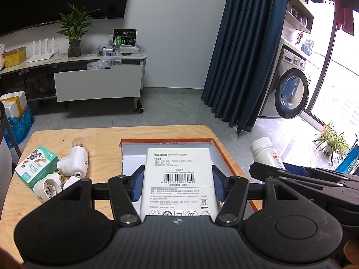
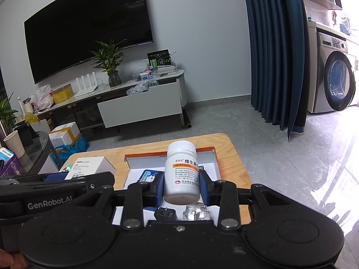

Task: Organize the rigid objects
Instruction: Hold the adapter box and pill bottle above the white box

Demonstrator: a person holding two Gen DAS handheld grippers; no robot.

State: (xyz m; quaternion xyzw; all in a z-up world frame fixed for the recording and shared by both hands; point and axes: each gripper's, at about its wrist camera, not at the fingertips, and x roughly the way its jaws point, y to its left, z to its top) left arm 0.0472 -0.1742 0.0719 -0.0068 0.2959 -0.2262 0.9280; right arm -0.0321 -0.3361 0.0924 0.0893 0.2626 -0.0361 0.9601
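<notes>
left tongs clamp adapter box: light, stiff, held by sides | right tongs clamp bottle: smooth, maybe slippery

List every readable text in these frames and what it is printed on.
"Power Adapter", "6 957303 868049": white adapter box in left gripper.
"GenRobot.AI": left gripper body, seen from the right wrist.
"50": green-white carton.
"33x23x12.5x5cm": orange-rimmed tray.
White bottle in right gripper: label blurred.
</notes>
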